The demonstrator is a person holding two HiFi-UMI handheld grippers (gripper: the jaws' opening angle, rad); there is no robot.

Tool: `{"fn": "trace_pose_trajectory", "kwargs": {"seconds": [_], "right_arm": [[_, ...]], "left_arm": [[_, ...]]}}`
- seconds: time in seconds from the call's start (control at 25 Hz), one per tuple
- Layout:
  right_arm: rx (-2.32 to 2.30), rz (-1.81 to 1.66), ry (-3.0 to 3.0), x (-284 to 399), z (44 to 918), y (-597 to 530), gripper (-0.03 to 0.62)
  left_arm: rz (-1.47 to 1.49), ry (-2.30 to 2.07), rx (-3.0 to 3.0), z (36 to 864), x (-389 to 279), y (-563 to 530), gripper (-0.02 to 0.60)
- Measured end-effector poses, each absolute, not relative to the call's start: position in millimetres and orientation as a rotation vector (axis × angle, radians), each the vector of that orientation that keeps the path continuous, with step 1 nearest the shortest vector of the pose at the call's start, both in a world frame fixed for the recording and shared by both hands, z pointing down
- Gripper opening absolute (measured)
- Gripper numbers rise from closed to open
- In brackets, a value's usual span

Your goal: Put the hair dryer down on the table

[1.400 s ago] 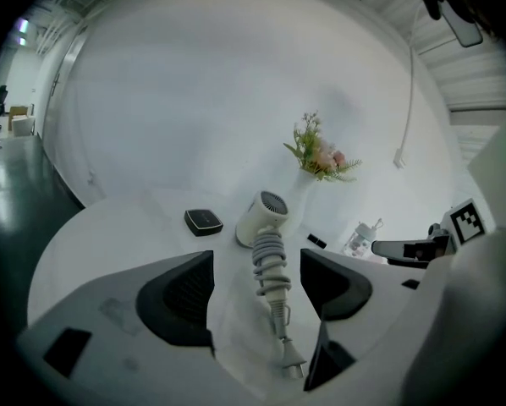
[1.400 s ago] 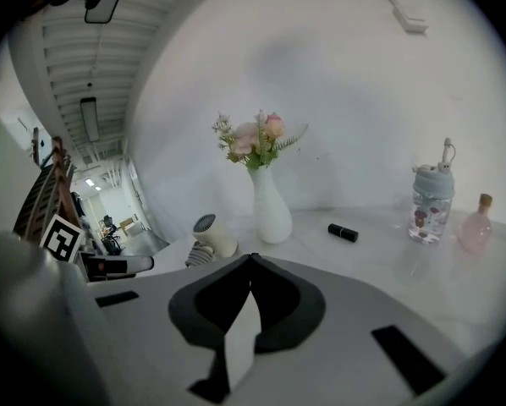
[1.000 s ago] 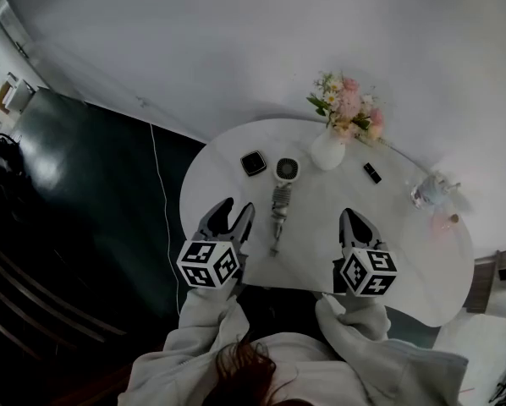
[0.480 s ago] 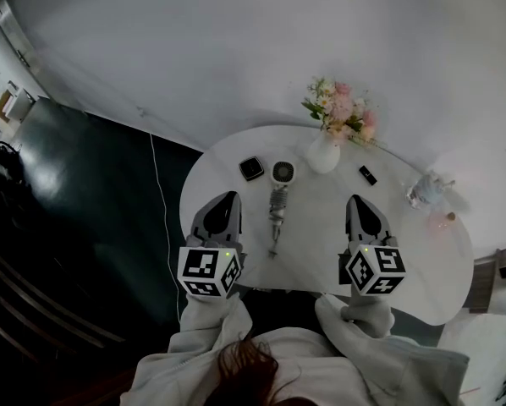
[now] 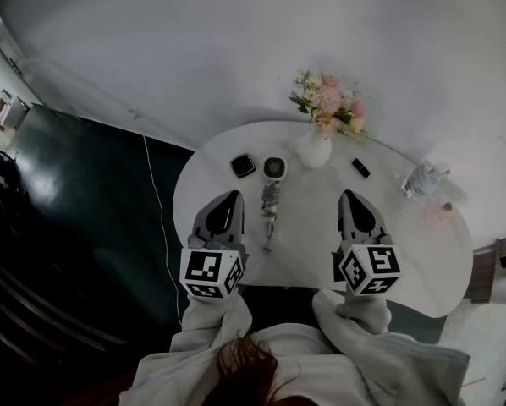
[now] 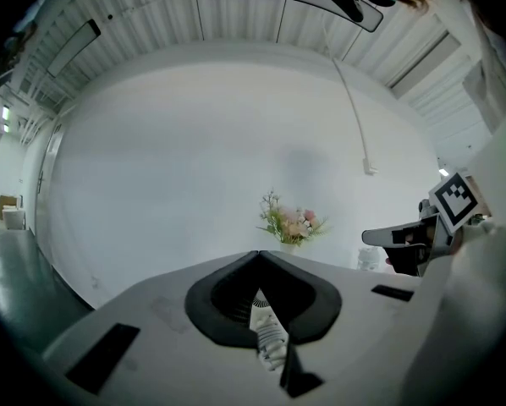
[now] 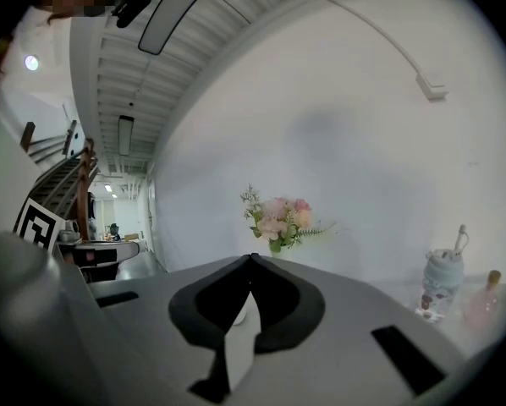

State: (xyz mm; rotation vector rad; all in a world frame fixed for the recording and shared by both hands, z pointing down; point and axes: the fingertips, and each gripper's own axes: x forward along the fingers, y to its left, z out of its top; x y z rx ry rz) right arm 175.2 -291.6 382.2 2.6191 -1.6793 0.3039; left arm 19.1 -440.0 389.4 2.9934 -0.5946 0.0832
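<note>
The white hair dryer point(image 5: 271, 191) lies on the oval white table point(image 5: 405, 252), its round head toward the wall and its ribbed handle toward me. In the left gripper view the hair dryer point(image 6: 268, 338) shows through the gap under the jaws. My left gripper point(image 5: 230, 196) hangs above the table's near left part, to the left of the dryer. Its jaws have just been closing and now meet with nothing between them. My right gripper point(image 5: 349, 196) is to the dryer's right, shut and holding nothing. Neither gripper touches the dryer.
A white vase point(image 5: 314, 149) of pink flowers point(image 5: 325, 104) stands at the table's back. A square black object point(image 5: 243, 165) lies left of the dryer's head. A small black item point(image 5: 360, 168) and a pale lidded cup point(image 5: 422, 178) sit at the right. Dark floor lies to the left.
The left gripper's jaws went from open to shut, with nothing in them. Both grippers have risen a little. The hair dryer has stayed lying on the table.
</note>
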Motion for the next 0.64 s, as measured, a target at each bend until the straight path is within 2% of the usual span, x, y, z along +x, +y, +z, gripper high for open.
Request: {"fn": "trace_pose_trajectory", "kwargs": {"seconds": [0.64], "right_arm": [[2.598, 0.344, -1.693, 171.8, 390.9, -293.1, 0.048]], "left_arm": [[0.109, -0.522, 2.981, 398.6, 28.6, -432.1, 0.017]]}}
